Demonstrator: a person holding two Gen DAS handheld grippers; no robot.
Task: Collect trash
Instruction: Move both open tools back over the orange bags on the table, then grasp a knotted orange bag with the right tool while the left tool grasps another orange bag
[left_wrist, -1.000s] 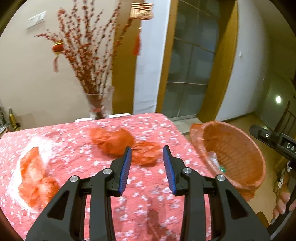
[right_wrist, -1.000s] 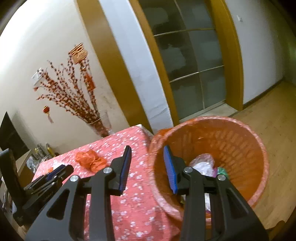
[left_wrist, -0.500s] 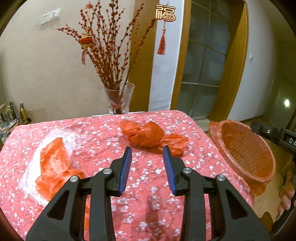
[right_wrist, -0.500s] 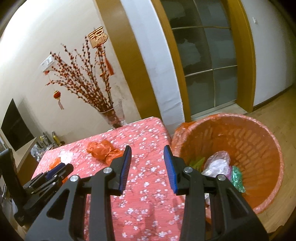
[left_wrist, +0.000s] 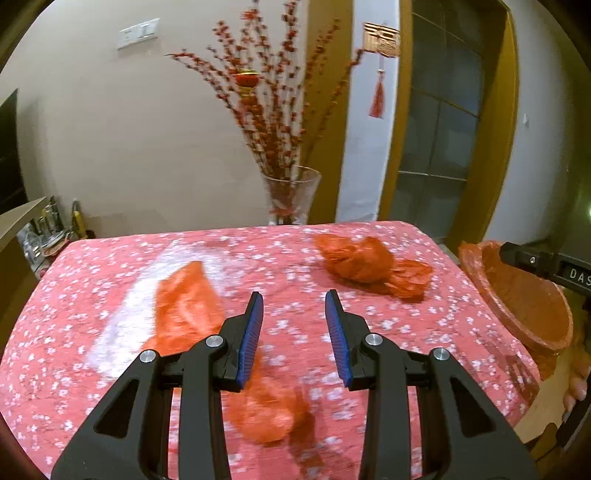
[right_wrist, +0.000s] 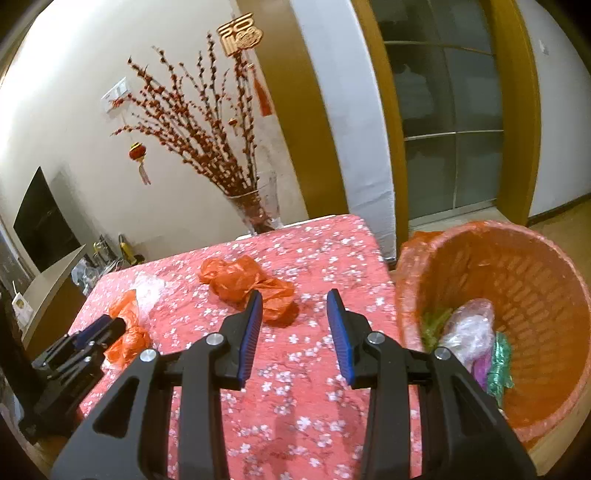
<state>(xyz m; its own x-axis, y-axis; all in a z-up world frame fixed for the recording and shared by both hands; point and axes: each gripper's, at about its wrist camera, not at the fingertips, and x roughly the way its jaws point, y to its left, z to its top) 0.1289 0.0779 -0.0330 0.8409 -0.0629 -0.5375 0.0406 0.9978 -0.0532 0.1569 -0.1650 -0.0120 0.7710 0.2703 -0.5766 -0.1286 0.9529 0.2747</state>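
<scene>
Orange bags (left_wrist: 369, 264) on table (left_wrist: 92, 280), basket (right_wrist: 517, 280) beside; both grippers' fingers apart, empty

Left tongs (left_wrist: 294, 321) agape, empty, above orange bag (left_wrist: 184, 306) on tablecloth (left_wrist: 424, 325)

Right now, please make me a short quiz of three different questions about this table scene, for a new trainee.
1. True or false: the orange basket beside the table already holds some trash.
2. Which item stands at the far edge of the table? A) a kettle B) a glass vase with red branches C) a lamp
3. Fill in: between the fingers of the left gripper and of the right gripper there is ______.

Key
1. True: crumpled plastic lies inside.
2. B
3. Nothing; both are open and empty, while the crumpled orange bag and the flat orange bag lie on the cloth.
</scene>
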